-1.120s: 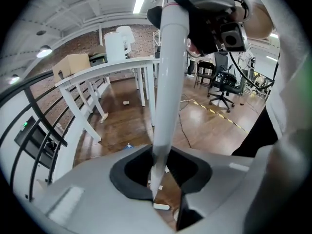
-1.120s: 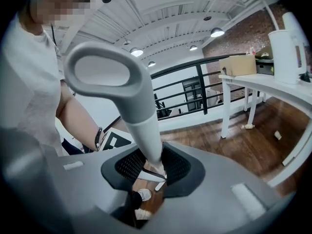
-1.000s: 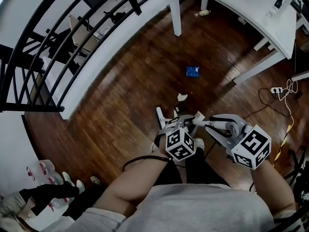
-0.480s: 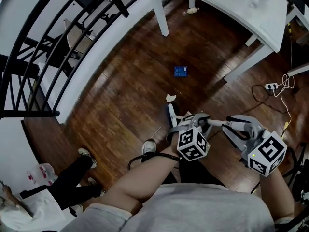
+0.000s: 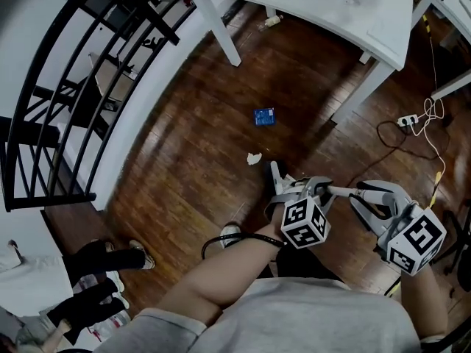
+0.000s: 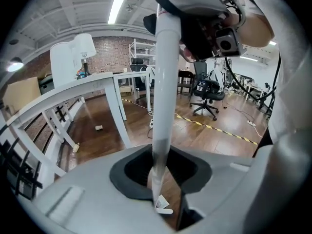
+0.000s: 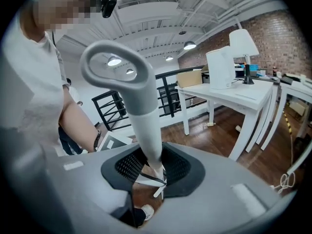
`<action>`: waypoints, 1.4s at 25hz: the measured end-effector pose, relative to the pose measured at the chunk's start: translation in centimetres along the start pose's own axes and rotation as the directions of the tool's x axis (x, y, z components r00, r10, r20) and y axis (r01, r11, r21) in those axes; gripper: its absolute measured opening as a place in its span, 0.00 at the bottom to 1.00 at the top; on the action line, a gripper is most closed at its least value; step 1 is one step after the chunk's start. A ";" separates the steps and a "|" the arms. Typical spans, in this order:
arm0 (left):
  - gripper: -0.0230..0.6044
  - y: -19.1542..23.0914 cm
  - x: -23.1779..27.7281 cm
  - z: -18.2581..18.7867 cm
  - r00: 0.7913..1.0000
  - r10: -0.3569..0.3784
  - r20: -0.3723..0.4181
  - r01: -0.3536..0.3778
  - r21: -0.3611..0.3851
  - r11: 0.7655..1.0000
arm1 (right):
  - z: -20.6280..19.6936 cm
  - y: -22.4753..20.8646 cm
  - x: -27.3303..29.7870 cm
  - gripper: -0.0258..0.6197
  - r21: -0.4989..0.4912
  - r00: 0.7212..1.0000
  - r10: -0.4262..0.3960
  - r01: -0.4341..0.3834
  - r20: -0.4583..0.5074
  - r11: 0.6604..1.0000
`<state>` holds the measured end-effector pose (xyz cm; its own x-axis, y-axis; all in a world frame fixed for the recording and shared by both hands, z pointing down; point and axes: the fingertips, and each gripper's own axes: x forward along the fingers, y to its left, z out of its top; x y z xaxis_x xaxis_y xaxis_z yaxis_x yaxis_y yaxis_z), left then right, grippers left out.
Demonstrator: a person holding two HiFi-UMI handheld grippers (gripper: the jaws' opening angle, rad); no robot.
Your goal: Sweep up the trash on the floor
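Just beyond the left tongs (image 6: 165, 179), a white paper scrap (image 5: 254, 158) lies on the wooden floor (image 5: 184, 168), with a blue packet (image 5: 264, 116) farther off; bare boards surround both. The white bench (image 5: 346, 13) stands at the far right, and a black railing (image 5: 66, 87) edges the left. The left tongs are clamped on a white pole (image 6: 163, 82). The right tongs (image 7: 152, 172) are clamped on a grey loop handle (image 7: 129, 77).

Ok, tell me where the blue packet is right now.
In the head view the blue packet lies on the floor near centre, just beyond the paper scrap and short of the white table.
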<state>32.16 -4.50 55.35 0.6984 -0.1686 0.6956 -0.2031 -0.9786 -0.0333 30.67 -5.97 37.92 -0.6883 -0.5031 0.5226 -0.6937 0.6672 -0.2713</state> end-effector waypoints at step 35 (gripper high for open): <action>0.17 20.0 -6.6 -10.1 0.937 -0.253 -0.241 0.347 0.556 0.756 | 8.7 -0.1 18.4 0.21 0.214 0.919 -0.363 0.328 0.152 0.920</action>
<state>16.52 -21.72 57.35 0.5406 0.1180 0.8330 0.4700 -0.8636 -0.1826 16.27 -20.08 40.53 -0.4131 -0.7881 0.4564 -0.9095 0.3314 -0.2511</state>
